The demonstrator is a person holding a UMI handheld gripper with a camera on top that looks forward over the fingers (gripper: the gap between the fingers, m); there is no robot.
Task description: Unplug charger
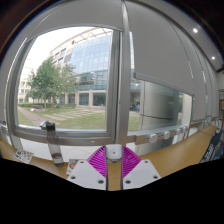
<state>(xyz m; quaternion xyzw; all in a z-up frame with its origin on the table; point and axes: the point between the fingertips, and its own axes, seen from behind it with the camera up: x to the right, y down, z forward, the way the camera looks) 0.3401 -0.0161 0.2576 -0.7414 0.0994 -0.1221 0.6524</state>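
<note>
No charger, plug, cable or socket can be made out in the gripper view, so the location of the task's object cannot be stated; it presumably lies below or to one side of what the camera takes in. As a judgement from the task alone, a charger is likely a light, rigid plastic body with smooth, somewhat slippery faces, held in its socket by friction; it would best be taken across its two broad flat sides, close to the socket, and drawn straight out, never by the flexible cable. The gripper [113, 172] holds nothing: its two fingers stand close together with only a narrow gap, the magenta pads [98, 162] facing each other across that gap, which contains no object. Just ahead of the fingertips runs a pale window sill [150, 140], and beyond it a large window [70, 80] divided by a vertical frame post [124, 70]; through the glass appear a lawn, a tree [45, 82] and a glass-fronted building [92, 60]. A wooden surface [190, 148] flanks the fingers to either side. The gripper is held roughly level and pointed squarely at the window, well above the wooden surface, a pose suited to surveying rather than grasping; reorientation seems necessary before any approach.
</note>
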